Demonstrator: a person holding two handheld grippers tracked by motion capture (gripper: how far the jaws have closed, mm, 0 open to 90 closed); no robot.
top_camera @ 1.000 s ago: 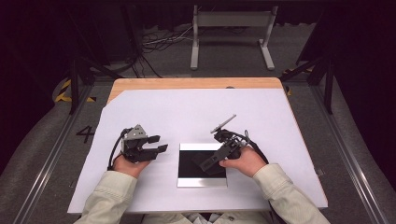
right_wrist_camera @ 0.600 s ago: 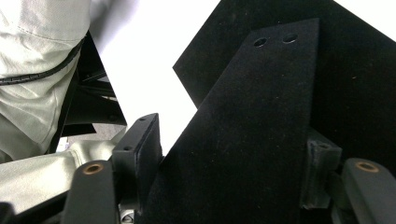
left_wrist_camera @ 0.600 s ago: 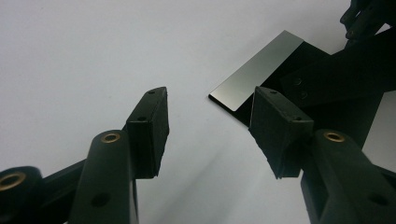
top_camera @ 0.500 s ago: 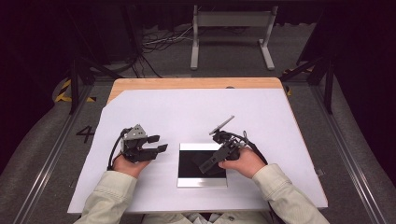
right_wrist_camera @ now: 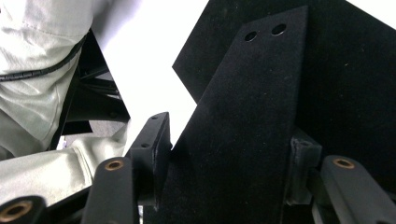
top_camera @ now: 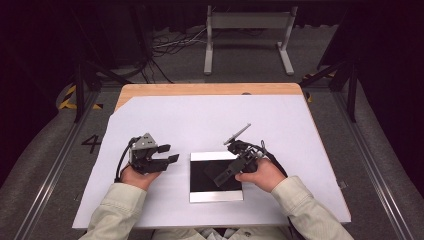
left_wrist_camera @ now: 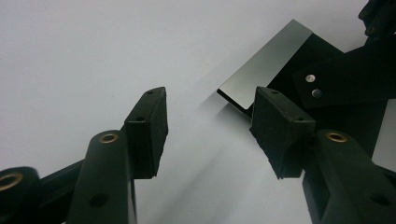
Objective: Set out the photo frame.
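A white sheet (top_camera: pixel 200 125) is covering most of the table (top_camera: pixel 210 89), leaving a strip of tabletop showing along the far edge. A flat square tray (top_camera: pixel 215 176) is lying on the sheet near the near edge, around the middle. The left gripper (top_camera: pixel 165 154) is sitting just left of the tray. The right gripper (top_camera: pixel 235 167) is lying over the tray's right part, holding a flat plate (right_wrist_camera: pixel 247 126) over it. A metal stand (top_camera: pixel 247 35) is standing on the floor beyond the table.

White sheet (top_camera: pixel 200 120) over a wooden table (top_camera: pixel 210 89); beyond, grey metal stand (top_camera: pixel 248 35), floor cables (top_camera: pixel 172 45).
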